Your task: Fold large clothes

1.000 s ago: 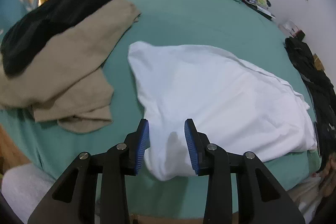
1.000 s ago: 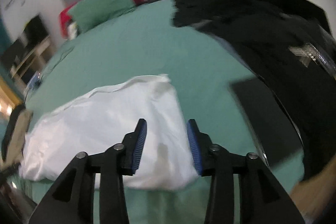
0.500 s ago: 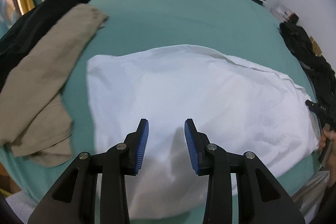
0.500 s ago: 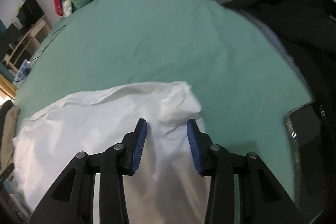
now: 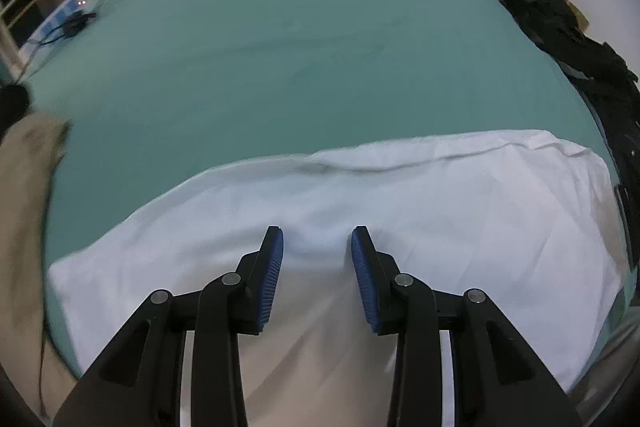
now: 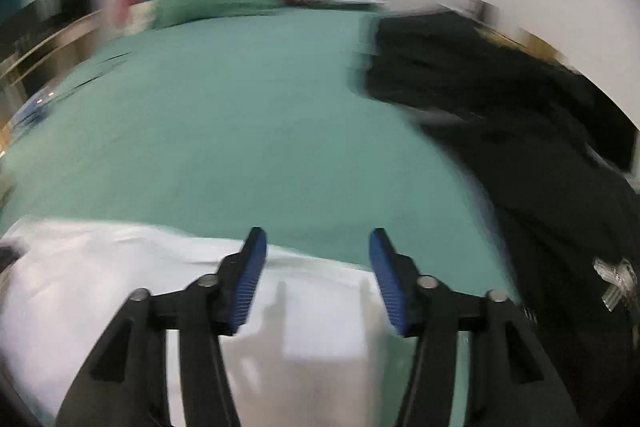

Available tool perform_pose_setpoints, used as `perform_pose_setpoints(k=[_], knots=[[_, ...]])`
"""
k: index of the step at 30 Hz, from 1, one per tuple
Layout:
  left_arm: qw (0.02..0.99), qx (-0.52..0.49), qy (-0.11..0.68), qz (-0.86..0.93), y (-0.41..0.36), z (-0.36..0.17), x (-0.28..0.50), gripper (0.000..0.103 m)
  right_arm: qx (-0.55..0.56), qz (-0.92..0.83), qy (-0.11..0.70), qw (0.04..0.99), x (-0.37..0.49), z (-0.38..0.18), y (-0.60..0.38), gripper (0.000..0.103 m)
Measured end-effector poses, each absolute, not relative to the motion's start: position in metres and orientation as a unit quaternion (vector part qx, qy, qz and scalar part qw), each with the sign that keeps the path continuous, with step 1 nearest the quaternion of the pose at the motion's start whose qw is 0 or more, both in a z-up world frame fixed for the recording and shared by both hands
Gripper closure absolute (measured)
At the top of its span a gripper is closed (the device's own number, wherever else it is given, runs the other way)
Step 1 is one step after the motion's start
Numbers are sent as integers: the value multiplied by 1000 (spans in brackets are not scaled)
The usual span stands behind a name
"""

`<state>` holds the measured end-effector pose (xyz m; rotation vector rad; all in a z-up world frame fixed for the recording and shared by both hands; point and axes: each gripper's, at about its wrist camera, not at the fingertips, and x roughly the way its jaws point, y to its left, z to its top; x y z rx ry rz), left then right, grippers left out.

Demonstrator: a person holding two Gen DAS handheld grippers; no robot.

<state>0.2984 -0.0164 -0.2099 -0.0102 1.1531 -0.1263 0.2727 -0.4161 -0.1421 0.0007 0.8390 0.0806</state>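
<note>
Since the earlier frame both my grippers have shifted across the white garment (image 5: 400,211), which lies flat on the near part of the green bed (image 5: 304,47). My left gripper (image 5: 317,275) hangs over its middle, pads apart, gripping nothing. My right gripper (image 6: 316,281) is opening over its right edge, nothing clamped. Black clothes (image 6: 520,131) lie rightmost.

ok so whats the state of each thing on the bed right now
white garment: spread flat on the bed, not gripped
tan garment: lying loose at the left edge
black clothes: heaped, unfolded
left hand-held gripper: open, over white garment
right hand-held gripper: opening, nothing between the jaws
</note>
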Motion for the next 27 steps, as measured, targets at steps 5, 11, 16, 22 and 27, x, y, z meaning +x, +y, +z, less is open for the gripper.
perform_pose_setpoints(k=[5, 11, 16, 22, 27], knots=[[829, 21, 558, -34, -30, -220, 328, 65, 12, 168, 528, 832, 295, -185, -348, 45], [835, 20, 550, -28, -34, -220, 354, 64, 3, 159, 531, 832, 334, -201, -332, 44], [844, 14, 537, -14, -30, -216, 370, 64, -49, 117, 502, 856, 364, -192, -332, 44], [859, -36, 511, 9, -12, -203, 370, 64, -12, 81, 483, 872, 367, -180, -354, 44], [880, -46, 472, 19, 1, -181, 329, 64, 7, 80, 478, 875, 338, -174, -365, 44]])
